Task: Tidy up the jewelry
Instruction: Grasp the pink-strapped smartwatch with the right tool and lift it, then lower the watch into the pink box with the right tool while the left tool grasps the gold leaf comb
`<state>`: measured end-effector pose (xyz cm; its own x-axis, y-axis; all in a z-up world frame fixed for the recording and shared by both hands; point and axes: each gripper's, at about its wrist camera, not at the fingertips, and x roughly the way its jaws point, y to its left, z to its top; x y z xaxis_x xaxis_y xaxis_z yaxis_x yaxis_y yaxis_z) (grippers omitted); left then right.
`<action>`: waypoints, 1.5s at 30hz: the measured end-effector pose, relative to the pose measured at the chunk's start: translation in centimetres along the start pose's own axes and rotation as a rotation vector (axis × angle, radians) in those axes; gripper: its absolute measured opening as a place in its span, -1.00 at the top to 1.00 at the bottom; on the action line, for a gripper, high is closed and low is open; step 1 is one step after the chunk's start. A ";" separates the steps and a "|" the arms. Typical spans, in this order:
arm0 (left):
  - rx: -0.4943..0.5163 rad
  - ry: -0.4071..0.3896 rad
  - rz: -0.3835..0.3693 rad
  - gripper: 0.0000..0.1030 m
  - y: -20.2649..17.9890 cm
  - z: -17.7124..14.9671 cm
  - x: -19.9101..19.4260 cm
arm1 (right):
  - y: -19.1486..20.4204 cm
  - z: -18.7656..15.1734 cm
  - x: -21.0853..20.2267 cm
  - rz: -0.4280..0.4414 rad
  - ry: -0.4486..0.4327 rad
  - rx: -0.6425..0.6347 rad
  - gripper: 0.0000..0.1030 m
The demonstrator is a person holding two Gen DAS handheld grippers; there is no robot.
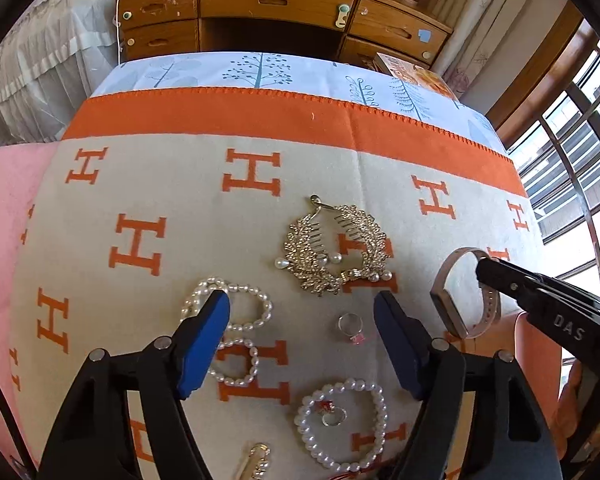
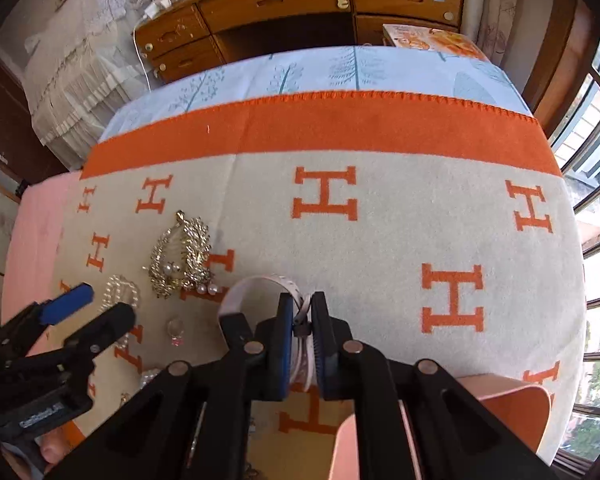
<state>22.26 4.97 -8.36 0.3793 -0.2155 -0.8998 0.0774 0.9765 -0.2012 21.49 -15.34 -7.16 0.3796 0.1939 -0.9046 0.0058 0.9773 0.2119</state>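
Note:
My right gripper [image 2: 302, 312] is shut on the strap of a pale pink watch [image 2: 256, 284] and holds it above the blanket; the watch also shows in the left wrist view [image 1: 456, 292], pinched by the right gripper [image 1: 485, 269]. My left gripper [image 1: 302, 308] is open and empty above the jewelry. Below it lie a pink-stone ring [image 1: 350, 326], a looped pearl strand [image 1: 236, 320], a pearl bracelet [image 1: 342, 424] around a clear ring [image 1: 332, 414], and a gold leaf hair comb [image 1: 336, 248]. The comb [image 2: 180, 256] and the left gripper [image 2: 96, 304] show in the right wrist view.
The jewelry lies on a beige blanket with orange H letters [image 1: 180, 184] over a bed. An orange-pink box [image 2: 500, 404] stands at the near right. A gold clip [image 1: 256, 460] lies at the bottom edge. A wooden desk [image 1: 276, 8] stands beyond; windows are at the right.

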 end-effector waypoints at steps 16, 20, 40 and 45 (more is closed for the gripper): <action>-0.022 -0.001 0.002 -0.03 -4.7 0.0 3.2 | -8.8 -7.2 -11.7 0.179 -0.295 0.178 0.82; -0.020 0.012 0.017 0.03 -5.5 0.2 3.2 | -9.5 -8.5 -12.1 0.194 -0.289 0.169 0.82; 0.062 0.027 0.223 0.51 -8.3 2.6 5.8 | -13.2 -12.8 -8.3 0.243 -0.194 0.209 0.77; 0.082 0.021 0.270 0.52 -9.1 2.1 5.0 | -13.6 -13.1 -7.6 0.251 -0.167 0.224 0.69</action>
<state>25.37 -4.97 -10.28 0.3769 0.0533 -0.9247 0.0511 0.9956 0.0782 6.41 -28.93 -8.04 0.5406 0.3905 -0.7452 0.0886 0.8544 0.5120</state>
